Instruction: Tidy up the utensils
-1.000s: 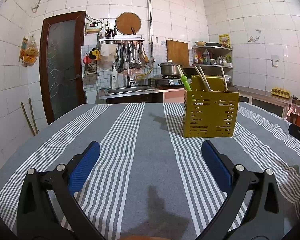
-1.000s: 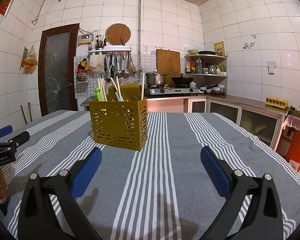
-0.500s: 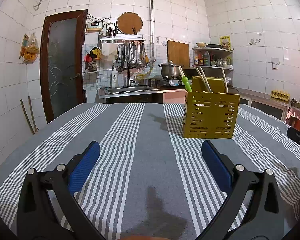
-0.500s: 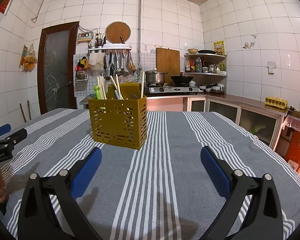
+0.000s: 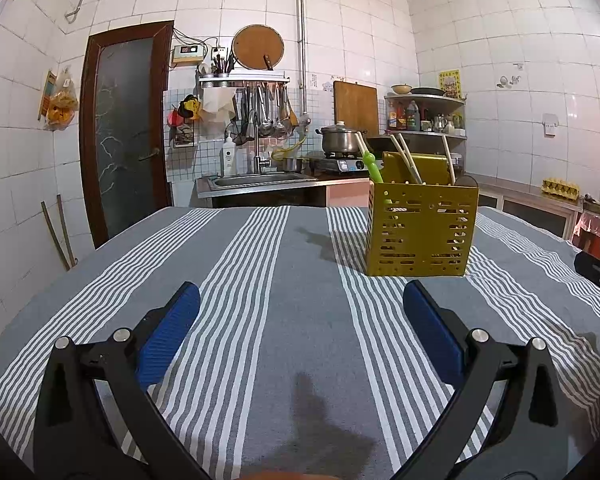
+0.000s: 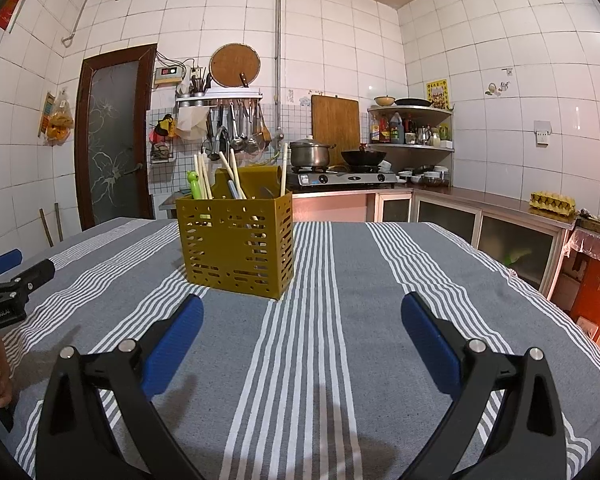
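A mustard-yellow slotted utensil holder [image 5: 420,232] stands upright on the striped table, also in the right wrist view [image 6: 238,246]. It holds several pale chopsticks [image 6: 204,174] and a green-handled utensil [image 5: 372,166]. My left gripper [image 5: 302,298] is open and empty, above the cloth, left of and nearer than the holder. My right gripper [image 6: 302,308] is open and empty, in front of the holder and slightly to its right. Each gripper shows at the edge of the other's view [image 6: 8,284], [image 5: 598,270].
The table has a grey cloth with white stripes [image 5: 240,280]. Behind it are a sink counter [image 5: 260,182], a stove with a pot [image 6: 312,154] and wok, a corner shelf [image 6: 412,128], a dark door [image 5: 126,128], and low cabinets at right [image 6: 500,236].
Both views have risen and drawn back a little from the holder. Both grippers stay open and empty. The holder has not moved.
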### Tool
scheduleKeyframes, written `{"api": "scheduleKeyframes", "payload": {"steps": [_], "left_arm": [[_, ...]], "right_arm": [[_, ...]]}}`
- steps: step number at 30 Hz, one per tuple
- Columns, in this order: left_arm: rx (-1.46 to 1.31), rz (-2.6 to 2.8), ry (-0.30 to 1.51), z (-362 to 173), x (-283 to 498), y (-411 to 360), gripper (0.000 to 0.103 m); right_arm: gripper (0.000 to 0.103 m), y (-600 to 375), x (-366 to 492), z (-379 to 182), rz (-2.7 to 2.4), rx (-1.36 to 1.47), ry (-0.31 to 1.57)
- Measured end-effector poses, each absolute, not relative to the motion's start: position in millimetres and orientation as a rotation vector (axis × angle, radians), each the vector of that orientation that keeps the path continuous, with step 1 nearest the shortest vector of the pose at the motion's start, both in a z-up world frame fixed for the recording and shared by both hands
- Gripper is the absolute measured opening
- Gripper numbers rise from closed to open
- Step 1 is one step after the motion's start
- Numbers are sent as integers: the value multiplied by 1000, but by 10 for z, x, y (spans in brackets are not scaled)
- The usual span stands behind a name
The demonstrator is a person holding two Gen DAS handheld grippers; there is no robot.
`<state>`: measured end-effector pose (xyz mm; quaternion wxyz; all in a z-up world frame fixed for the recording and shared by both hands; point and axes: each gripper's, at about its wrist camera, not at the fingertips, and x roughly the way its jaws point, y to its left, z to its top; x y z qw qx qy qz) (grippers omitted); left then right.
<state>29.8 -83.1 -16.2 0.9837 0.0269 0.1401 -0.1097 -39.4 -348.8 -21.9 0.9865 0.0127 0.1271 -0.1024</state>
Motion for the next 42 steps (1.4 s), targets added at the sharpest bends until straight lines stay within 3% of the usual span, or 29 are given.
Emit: {"api": "scheduleKeyframes", "payload": {"steps": [42], "left_arm": [[52,-205,221,-141,170,-813,98]], "right_arm": [[97,-3481,-314,-243,-244,21,267]]}}
